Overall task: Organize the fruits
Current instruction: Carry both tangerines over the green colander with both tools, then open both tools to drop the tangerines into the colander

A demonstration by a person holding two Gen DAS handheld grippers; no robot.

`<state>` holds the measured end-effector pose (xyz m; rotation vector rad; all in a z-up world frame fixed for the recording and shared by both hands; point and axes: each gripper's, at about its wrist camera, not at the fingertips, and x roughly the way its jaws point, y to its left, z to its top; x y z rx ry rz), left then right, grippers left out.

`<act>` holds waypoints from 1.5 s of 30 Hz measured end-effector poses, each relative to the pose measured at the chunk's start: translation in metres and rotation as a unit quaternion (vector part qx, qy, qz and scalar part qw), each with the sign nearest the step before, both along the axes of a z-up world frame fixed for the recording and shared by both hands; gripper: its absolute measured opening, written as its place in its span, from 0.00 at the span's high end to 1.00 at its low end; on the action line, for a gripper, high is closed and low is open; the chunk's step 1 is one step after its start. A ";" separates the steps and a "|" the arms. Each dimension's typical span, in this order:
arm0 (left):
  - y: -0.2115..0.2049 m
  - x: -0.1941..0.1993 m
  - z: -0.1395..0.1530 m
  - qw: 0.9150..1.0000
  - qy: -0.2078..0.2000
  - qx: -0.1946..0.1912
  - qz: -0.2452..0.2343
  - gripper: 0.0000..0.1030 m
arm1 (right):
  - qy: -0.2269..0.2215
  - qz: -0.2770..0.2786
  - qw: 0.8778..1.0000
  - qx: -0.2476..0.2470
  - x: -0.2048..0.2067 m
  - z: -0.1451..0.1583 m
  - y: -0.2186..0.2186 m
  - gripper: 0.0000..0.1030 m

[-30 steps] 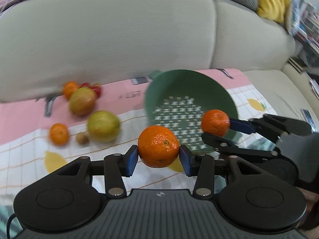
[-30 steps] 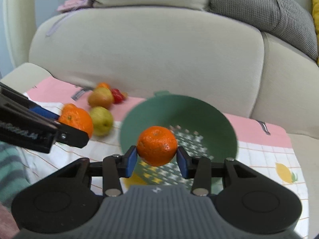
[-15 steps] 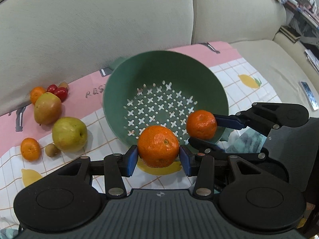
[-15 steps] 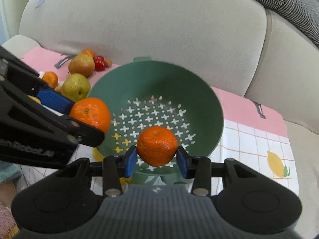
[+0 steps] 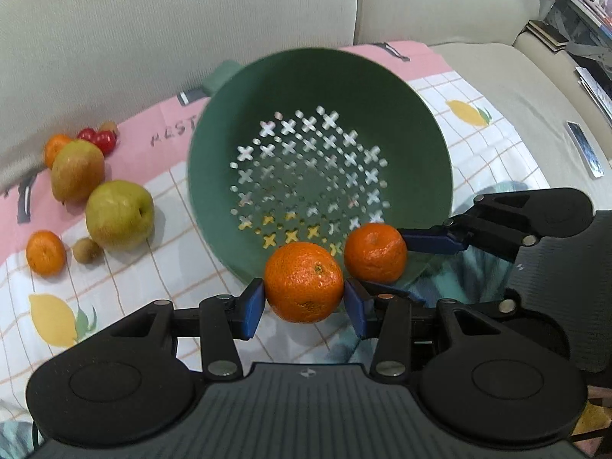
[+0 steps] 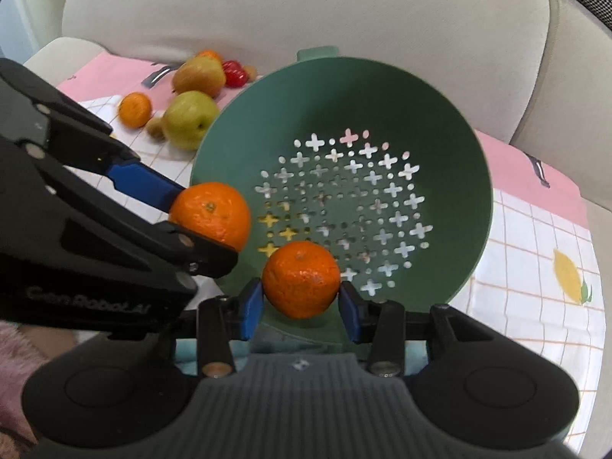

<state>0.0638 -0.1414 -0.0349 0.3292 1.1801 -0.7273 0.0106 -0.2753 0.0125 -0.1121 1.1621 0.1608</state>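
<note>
Two grippers hang over a cloth-covered sofa seat, each carrying a mandarin. Largest in view is the beige sofa (image 5: 191, 38) beyond the jaws, then the checked cloth (image 5: 478, 145) with lemon prints spread under them. Just ahead of both sets of jaws sits the green colander (image 5: 317, 88), tilted toward them, with nothing inside. The left gripper (image 5: 304, 302) has its jaws partly closed, blue pads pressing both sides of the first mandarin (image 5: 304, 281), which hangs over the colander's near rim. The right gripper (image 6: 300, 300) grips the second mandarin (image 6: 301, 277) the same way, just right of the left jaws and also over the near rim. Well to the left of the left jaws lie two pears (image 5: 118, 214), a loose mandarin (image 5: 45, 253), another orange fruit (image 5: 53, 147), a small brown fruit (image 5: 87, 249) and red cherry tomatoes (image 5: 100, 138).
</note>
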 end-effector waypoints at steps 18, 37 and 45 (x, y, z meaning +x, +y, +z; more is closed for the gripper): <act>-0.026 0.031 0.014 1.000 0.001 0.018 0.018 0.50 | 0.018 0.011 0.999 -0.031 0.033 -0.002 -0.005 0.60; -0.042 0.040 -0.003 0.998 0.013 0.058 0.011 0.50 | 0.052 0.018 0.998 -0.031 0.041 -0.022 -0.015 0.62; -0.038 0.038 0.007 0.999 0.000 0.049 0.020 0.51 | 0.040 0.021 0.998 -0.031 0.038 -0.013 -0.014 0.52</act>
